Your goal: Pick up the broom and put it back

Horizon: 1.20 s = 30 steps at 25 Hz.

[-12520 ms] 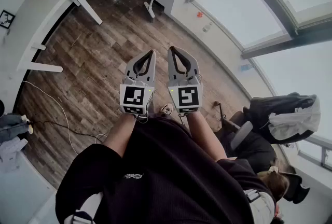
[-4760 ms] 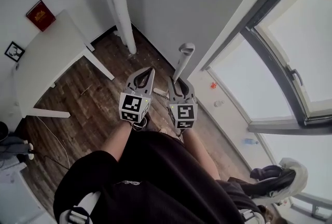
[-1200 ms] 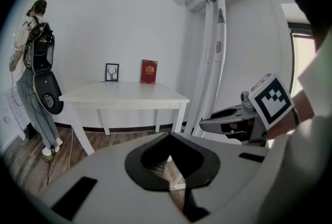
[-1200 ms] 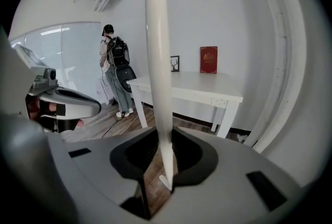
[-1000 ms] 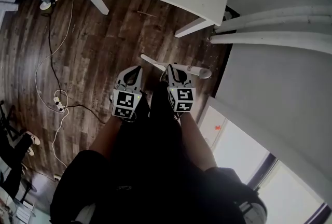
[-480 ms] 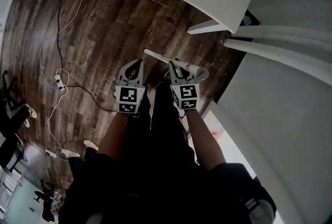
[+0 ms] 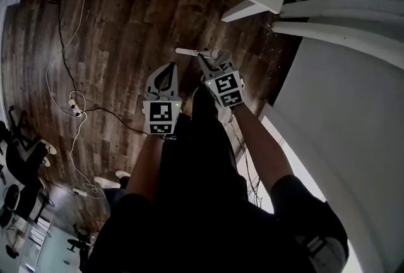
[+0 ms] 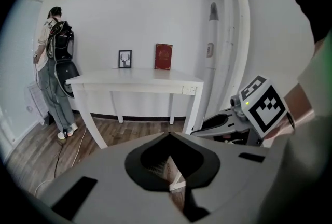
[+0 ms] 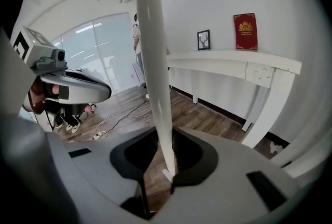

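Left gripper (image 7: 170,67) hangs over the dark plank floor (image 7: 113,38), jaws together with nothing between them. Just to its right, the right gripper (image 7: 206,58) is clamped on the broom (image 9: 153,62). Its white handle rises steeply out of the jaws in the right gripper view and shows in the head view as a short pale bar across the tips. Beyond both stands a white table (image 8: 136,81), with a red plaque (image 8: 163,56) against the wall behind it.

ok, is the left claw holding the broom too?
No, the left claw is shut on nothing in its own view; only the right claw grips the broom handle.
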### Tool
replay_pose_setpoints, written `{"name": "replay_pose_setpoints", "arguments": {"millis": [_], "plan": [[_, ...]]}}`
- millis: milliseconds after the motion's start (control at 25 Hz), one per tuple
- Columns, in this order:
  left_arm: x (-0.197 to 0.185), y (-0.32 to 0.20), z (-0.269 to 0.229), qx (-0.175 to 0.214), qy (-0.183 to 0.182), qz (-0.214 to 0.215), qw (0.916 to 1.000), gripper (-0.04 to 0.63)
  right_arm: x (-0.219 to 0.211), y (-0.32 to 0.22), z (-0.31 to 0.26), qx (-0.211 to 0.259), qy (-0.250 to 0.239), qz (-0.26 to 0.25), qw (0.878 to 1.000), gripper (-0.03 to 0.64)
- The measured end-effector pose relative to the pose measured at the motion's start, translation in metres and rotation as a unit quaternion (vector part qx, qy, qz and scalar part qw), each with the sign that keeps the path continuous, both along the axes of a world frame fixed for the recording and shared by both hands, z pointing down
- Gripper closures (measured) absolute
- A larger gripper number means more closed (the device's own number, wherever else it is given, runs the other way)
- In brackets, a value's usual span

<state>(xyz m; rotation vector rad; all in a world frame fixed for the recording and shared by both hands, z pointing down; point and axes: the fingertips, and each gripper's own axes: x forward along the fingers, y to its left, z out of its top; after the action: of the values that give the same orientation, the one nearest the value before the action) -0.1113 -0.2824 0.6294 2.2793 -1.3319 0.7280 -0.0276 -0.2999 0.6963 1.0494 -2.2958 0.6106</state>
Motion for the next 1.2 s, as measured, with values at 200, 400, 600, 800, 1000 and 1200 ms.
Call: {"name": "replay_pose_setpoints", "arguments": {"millis": [200, 400, 600, 800, 1000, 1200], "plan": [[0.004, -0.007, 0.003, 0.005, 0.005, 0.006, 1.0, 0.595, 0.009, -0.017, 0.021, -0.024, 0.0, 0.032, 0.999, 0.518], [0.012, -0.011, 0.013, -0.003, 0.004, -0.001, 1.0, 0.595, 0.027, -0.044, 0.04, -0.036, -0.018, 0.069, 0.997, 0.518], [0.017, -0.032, 0.019, -0.007, 0.015, -0.025, 0.9996, 0.595, 0.036, -0.084, 0.046, -0.037, -0.029, 0.088, 0.995, 0.518], [0.022, -0.043, 0.017, -0.008, 0.018, -0.034, 0.9992, 0.595, 0.043, -0.11, 0.051, -0.047, -0.03, 0.096, 0.994, 0.518], [0.022, -0.058, 0.015, -0.009, 0.014, -0.039, 0.9991, 0.595, 0.052, -0.133, 0.057, -0.057, -0.036, 0.111, 0.992, 0.518], [0.025, -0.068, 0.02, -0.015, 0.013, -0.047, 0.9987, 0.595, 0.052, -0.149, 0.061, -0.059, -0.032, 0.097, 0.993, 0.518]]}}
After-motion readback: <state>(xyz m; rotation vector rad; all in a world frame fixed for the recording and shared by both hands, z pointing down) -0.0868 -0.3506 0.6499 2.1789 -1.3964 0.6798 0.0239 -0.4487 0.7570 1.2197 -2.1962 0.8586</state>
